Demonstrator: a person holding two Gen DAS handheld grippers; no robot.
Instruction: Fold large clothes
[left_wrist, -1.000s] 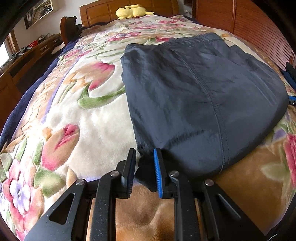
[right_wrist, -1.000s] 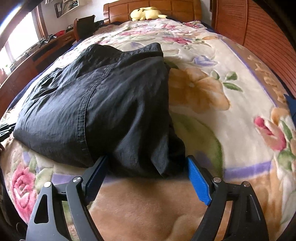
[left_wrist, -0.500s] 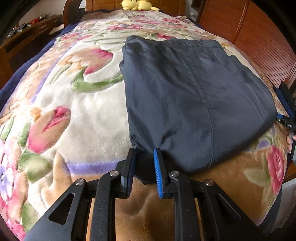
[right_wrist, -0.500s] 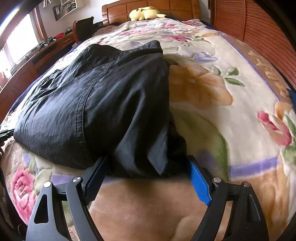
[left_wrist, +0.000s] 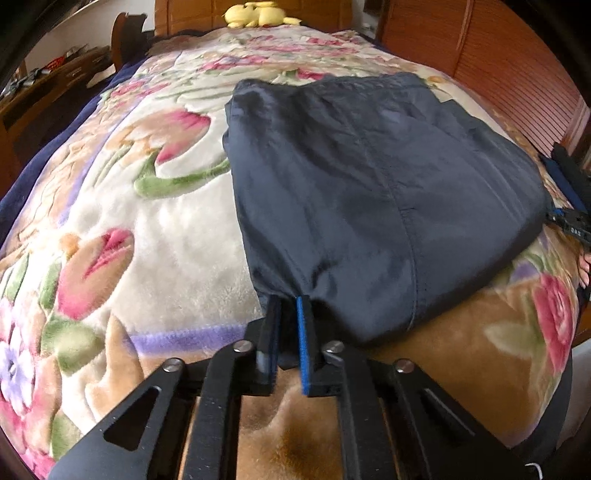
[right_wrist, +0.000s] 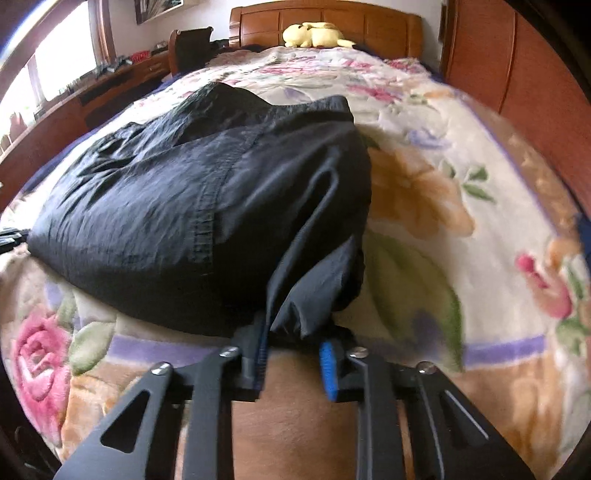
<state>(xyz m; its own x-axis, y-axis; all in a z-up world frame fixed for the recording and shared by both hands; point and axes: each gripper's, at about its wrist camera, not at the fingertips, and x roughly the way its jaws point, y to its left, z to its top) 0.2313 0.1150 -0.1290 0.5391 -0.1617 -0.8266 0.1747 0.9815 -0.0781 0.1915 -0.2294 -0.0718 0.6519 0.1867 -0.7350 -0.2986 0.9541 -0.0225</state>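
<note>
Left wrist view: left gripper (left_wrist: 290, 325) is clamped on the near-left corner of the dark garment (left_wrist: 369, 192), cloth pinched thin between the pads. The rest of the garment lies flat ahead and to the right of the claw, on the floral blanket (left_wrist: 166, 240).

Right wrist view: right gripper (right_wrist: 293, 347) has its jaws closing on the garment's near-right corner. A bunched wad of cloth sits between the pads and they look to be pressing on it. The garment body spreads ahead and left of that claw.

Read: both near corners grabbed, and the next fold likely carries the near hem away from the claws toward the far edge.

How to do it well:
- Let the right claw finish closing before any lift. The wad there is thick and could slip out one layer at a time.
- Check that both claws hold all layers, not just the top one. I can't confirm this from here.
- Lift both corners together and level, keeping the hem taut between the claws.
- Carry it straight ahead and lay the hem on the far edge.
- The blanket is plush, so drag could shift the lower layers. Lift clear first.
</note>
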